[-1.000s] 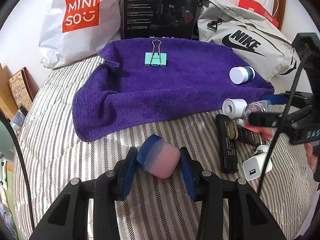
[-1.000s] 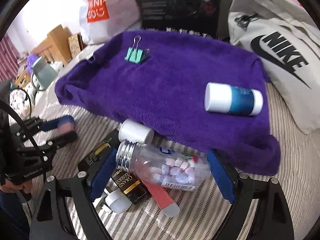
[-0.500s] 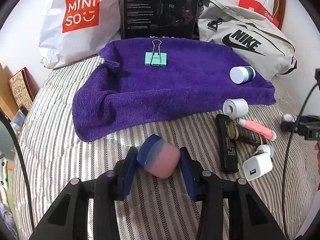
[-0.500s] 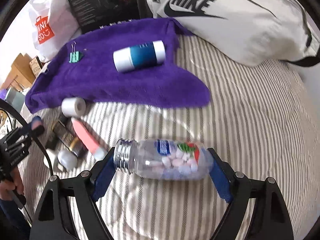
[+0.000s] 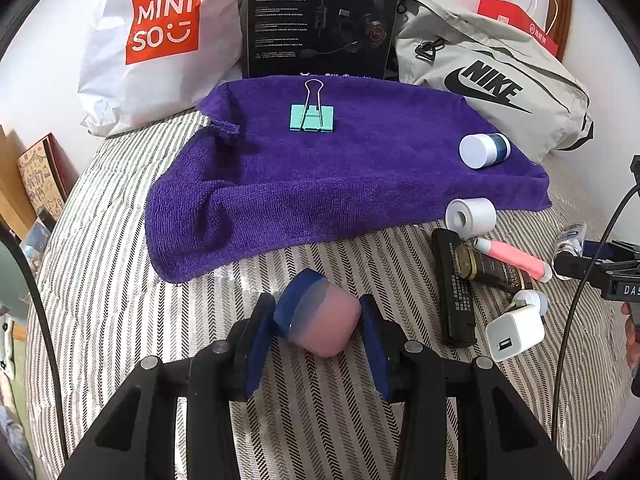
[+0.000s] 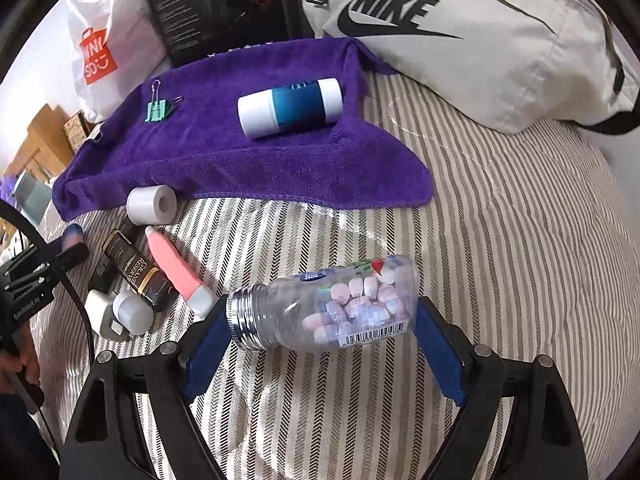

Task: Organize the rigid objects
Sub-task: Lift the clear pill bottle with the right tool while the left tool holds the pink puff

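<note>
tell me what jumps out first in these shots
The purple towel spread over the striped bed dominates, with a mint binder clip and a blue-and-white bottle lying on it. Up close, the right gripper clamps a clear pill bottle sideways, and the left gripper pinches a pink-and-blue case.

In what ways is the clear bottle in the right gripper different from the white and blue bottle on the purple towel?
The clear plastic bottle with the silver screw neck is see-through and shows pale tablets; the white and blue opaque bottle hides its contents. The clear one is clamped in the right gripper above the striped cover; the other rests on the purple towel. Both lie sideways.
</note>
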{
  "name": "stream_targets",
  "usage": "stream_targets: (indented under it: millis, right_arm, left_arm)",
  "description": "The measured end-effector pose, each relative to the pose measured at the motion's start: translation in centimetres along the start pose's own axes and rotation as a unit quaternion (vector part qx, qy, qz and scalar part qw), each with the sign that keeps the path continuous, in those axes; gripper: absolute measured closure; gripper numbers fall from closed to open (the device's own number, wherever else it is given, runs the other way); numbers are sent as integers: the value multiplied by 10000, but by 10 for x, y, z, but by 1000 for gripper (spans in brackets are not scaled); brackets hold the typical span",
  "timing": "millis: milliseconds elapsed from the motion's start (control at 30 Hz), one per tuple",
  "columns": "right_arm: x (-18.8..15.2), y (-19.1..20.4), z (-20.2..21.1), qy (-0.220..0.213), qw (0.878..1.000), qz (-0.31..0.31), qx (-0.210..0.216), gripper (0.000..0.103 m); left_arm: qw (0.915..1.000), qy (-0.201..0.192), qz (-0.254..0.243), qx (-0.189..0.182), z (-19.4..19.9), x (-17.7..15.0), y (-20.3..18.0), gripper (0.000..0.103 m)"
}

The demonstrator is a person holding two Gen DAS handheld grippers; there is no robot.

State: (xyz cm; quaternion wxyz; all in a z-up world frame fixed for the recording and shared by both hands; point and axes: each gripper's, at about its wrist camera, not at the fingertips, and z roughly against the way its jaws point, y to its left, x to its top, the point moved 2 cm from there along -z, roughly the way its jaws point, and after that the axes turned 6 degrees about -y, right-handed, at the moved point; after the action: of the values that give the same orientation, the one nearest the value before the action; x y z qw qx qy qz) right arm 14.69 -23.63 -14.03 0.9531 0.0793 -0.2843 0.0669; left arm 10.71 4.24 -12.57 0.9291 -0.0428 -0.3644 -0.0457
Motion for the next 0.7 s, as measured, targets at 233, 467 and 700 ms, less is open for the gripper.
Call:
stream_targets:
  millis: [233, 467, 700]
  right_arm:
    - [1, -11, 17, -128, 9988, -166, 451, 17]
    - [0, -14, 8, 36, 9989, -114, 446, 17]
    - [0, -10, 2, 16, 9994, -1, 347, 17]
  left_arm:
    - [10000, 12, 62, -59, 1, 0, 2, 62]
    - [10000, 30, -15, 17, 1, 0, 0, 62]
    - [10000, 20, -27, 19, -1, 0, -1, 62]
